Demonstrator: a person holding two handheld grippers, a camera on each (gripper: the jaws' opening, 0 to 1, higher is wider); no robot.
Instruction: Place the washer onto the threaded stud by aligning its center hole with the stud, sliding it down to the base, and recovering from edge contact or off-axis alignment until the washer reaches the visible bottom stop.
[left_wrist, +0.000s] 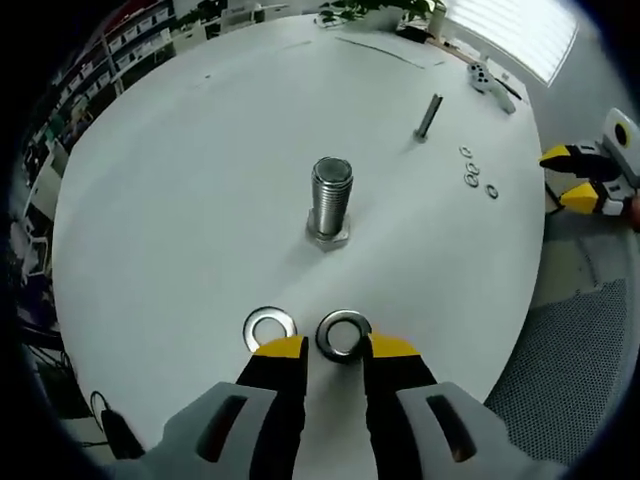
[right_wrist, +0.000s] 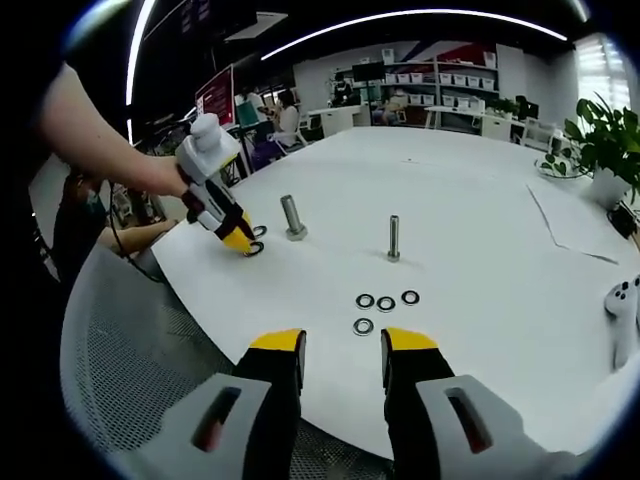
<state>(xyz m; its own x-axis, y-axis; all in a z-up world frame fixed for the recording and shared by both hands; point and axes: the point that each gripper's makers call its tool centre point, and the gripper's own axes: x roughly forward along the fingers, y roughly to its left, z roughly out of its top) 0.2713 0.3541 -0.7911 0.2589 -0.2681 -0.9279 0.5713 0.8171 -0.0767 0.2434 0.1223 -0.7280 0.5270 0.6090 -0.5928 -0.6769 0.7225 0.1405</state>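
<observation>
A thick threaded stud stands upright on its hex head in the middle of the white table. Two large steel washers lie flat in front of it, one to the left and one between my left fingertips. My left gripper is open, low over the table, its right tip at this washer's edge. The right gripper view shows the left gripper, held by a hand, beside the stud with a washer at its tips. My right gripper is open and holds nothing, at the table's near edge.
A thinner bolt stands further right, with several small washers on the table before it. A white device, a sheet of paper and a potted plant sit on the right. A grey mesh chair stands by the table edge.
</observation>
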